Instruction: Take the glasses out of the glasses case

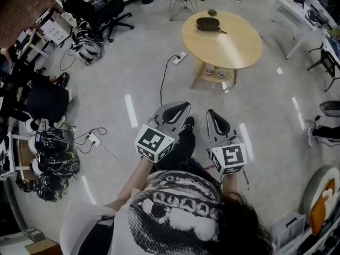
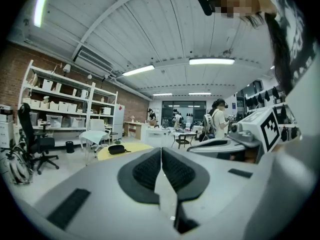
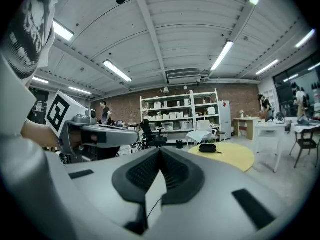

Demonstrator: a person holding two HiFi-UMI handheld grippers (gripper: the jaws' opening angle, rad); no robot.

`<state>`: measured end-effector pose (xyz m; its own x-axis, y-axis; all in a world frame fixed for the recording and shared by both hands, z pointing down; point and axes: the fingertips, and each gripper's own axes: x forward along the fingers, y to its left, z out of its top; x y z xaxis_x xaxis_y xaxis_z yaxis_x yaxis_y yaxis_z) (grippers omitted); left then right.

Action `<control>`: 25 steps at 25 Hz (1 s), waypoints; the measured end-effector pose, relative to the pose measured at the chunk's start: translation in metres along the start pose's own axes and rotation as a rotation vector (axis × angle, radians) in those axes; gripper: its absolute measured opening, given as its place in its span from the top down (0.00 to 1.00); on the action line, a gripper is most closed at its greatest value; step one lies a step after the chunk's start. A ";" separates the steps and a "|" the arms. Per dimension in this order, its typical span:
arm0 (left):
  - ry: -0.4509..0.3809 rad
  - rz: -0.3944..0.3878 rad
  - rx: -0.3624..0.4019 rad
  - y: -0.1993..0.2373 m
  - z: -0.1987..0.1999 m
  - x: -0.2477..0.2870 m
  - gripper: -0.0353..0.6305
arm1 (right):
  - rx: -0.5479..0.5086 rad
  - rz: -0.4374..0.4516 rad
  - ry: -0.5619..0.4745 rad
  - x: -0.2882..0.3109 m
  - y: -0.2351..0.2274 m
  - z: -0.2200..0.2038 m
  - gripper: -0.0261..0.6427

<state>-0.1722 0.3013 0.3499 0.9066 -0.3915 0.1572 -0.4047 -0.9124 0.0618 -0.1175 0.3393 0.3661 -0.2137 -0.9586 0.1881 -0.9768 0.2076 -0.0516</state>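
Note:
A black glasses case lies closed on the far side of a round wooden table, a few steps ahead of me. I hold both grippers close to my body, well short of the table. The left gripper and right gripper point towards it side by side. In the left gripper view the jaws are shut with nothing between them, and the case is small in the distance. The right gripper view shows its jaws shut and empty, with the case on the yellow tabletop.
A small plant stands behind the case. A power strip and cable lie on the floor left of the table. Black office chairs stand at the back left, bags and helmets at the left, white desks at the right.

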 end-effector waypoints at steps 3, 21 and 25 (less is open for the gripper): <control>-0.004 -0.026 -0.003 0.020 0.001 0.029 0.93 | -0.004 -0.020 0.014 0.023 -0.022 0.002 0.97; -0.042 -0.079 -0.048 0.190 0.033 0.164 0.93 | 0.012 -0.076 0.115 0.195 -0.129 0.030 0.97; -0.035 -0.080 -0.072 0.212 0.028 0.178 0.93 | 0.022 -0.087 0.133 0.215 -0.140 0.028 0.97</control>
<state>-0.0933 0.0353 0.3629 0.9396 -0.3225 0.1148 -0.3370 -0.9304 0.1441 -0.0259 0.0991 0.3866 -0.1293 -0.9384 0.3205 -0.9916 0.1194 -0.0503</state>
